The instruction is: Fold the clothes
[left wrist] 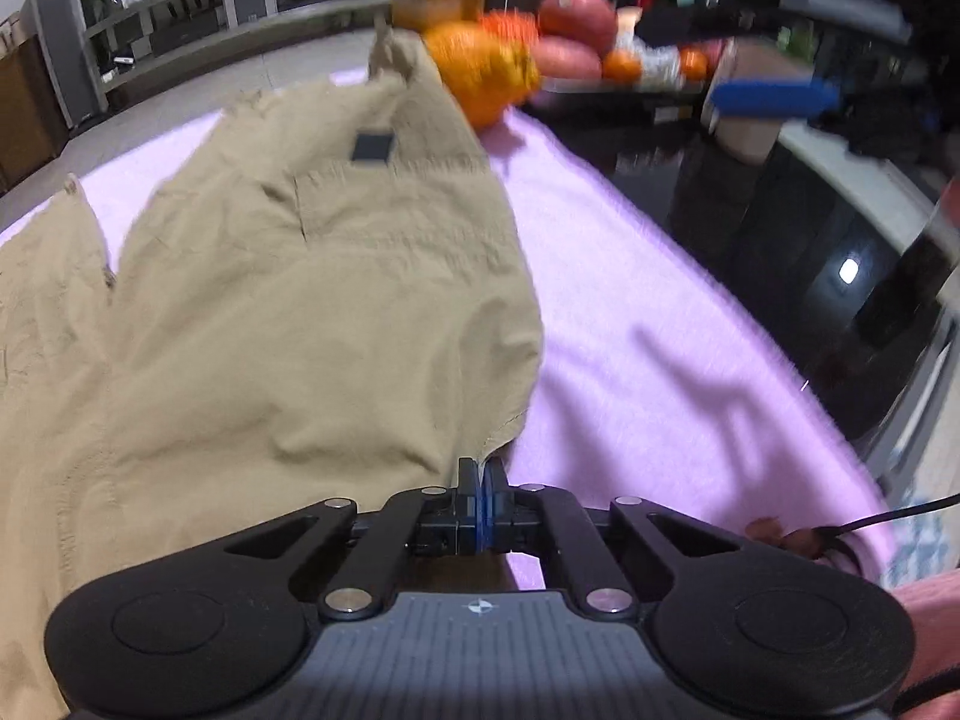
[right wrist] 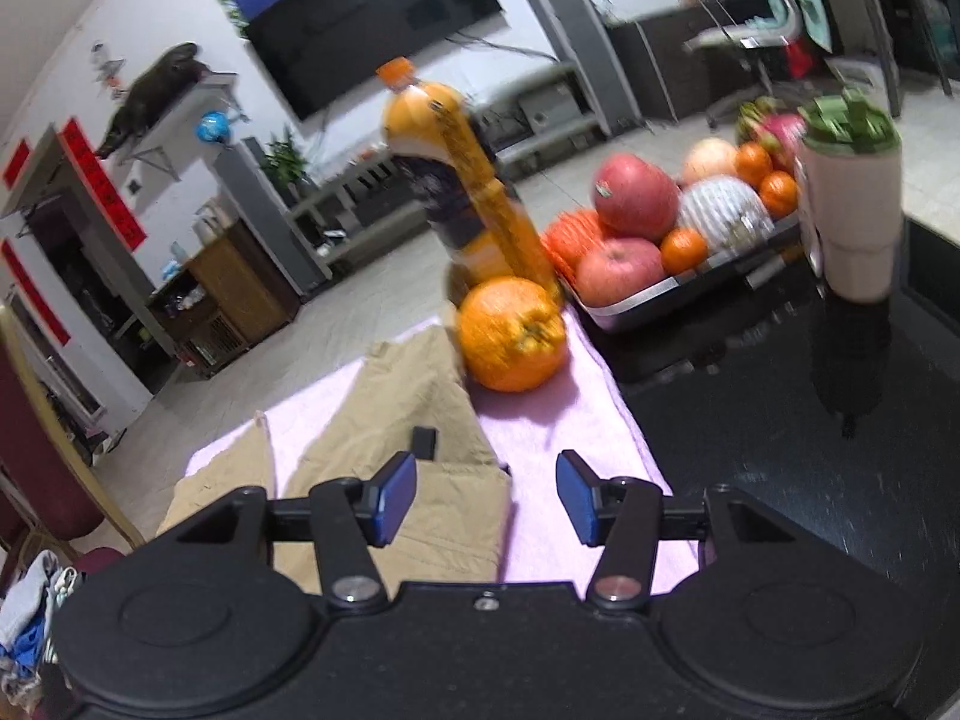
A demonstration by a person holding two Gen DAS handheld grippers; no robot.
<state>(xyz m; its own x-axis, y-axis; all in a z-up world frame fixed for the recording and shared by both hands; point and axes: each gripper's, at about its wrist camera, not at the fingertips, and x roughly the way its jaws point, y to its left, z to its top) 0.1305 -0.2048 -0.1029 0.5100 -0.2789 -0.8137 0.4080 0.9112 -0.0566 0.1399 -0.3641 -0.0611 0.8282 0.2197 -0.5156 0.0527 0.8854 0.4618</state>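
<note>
Khaki trousers with a black patch by a pocket lie spread on a pink cloth. My left gripper sits at their near hem, its blue pads pressed together with the fabric edge running in between them. In the right wrist view the trousers lie left of centre on the pink cloth. My right gripper hangs open over the garment's right edge, with nothing between its pads.
A large orange rests on the cloth's far edge beside a bottle of orange drink. On the black table stand a tray of fruit and a beige tumbler. A hand and pink sleeve show at lower right.
</note>
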